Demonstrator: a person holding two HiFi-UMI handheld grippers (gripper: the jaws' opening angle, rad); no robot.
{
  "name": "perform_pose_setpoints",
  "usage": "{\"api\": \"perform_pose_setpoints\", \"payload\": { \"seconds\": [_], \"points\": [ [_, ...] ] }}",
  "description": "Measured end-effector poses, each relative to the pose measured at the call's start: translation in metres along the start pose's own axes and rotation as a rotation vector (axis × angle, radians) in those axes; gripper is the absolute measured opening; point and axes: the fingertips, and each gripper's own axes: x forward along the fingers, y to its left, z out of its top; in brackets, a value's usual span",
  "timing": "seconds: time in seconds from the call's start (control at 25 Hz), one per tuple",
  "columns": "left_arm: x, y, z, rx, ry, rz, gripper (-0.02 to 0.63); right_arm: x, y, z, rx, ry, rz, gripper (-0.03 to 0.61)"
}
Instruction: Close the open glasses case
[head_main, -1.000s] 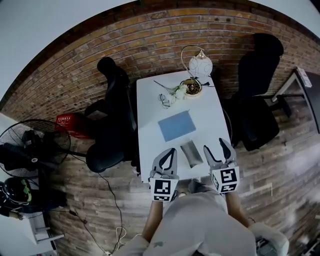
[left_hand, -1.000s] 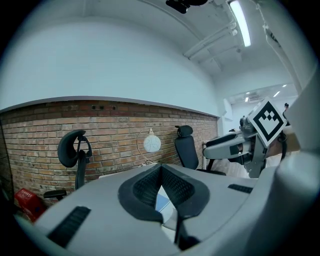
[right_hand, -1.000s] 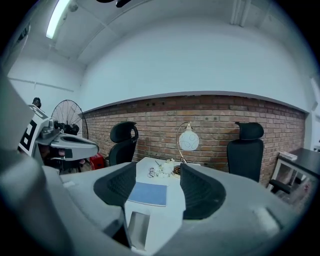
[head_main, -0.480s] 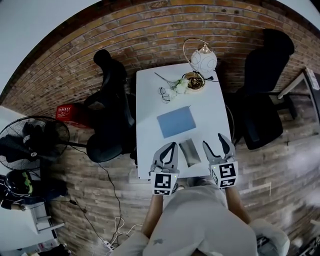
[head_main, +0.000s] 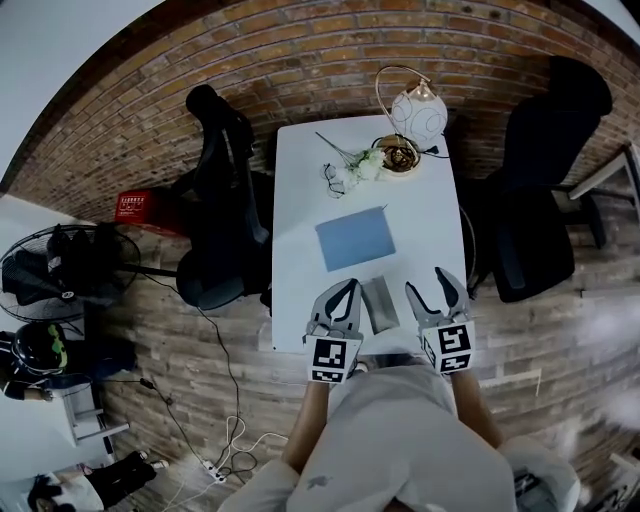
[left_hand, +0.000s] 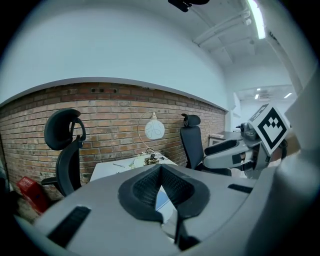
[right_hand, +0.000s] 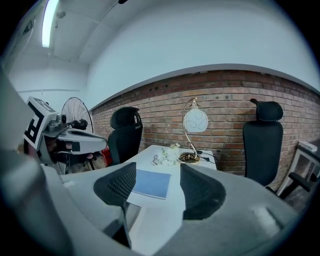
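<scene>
Glasses case (head_main: 380, 304) lies whole overhead; right gripper view shows only part.

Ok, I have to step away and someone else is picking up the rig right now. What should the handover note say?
Left claw: shut, holding nothing, close beside the left of the glasses case.
Right claw: open, empty, to the right of the case and apart from it.
Case: lies on the white table near its front edge, between the two claws, in front of the blue notebook.
Done: nothing yet; neither claw grips the case, and it appears open.
Left: fold the lid down and press it shut.
</scene>
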Motion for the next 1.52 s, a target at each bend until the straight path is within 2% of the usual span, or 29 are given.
{"api": "perform_pose_setpoints", "payload": {
  "seconds": [0.28, 0.76, 1.52],
  "points": [
    [0.018, -0.003, -0.016, -0.022, 0.048, 0.014, 0.003, 0.016, -0.009, -0.014, 0.016, 0.036, 0.047, 0.278],
    [0.039, -0.01, -0.059, -0.036, 0.155, -0.007, 0.003, 0.033, -0.02, -0.054, 0.03, 0.128, 0.07, 0.278],
    [0.057, -0.02, -0.121, -0.069, 0.281, -0.034, 0.003, 0.051, -0.022, -0.102, 0.058, 0.226, 0.095, 0.278]
  ]
}}
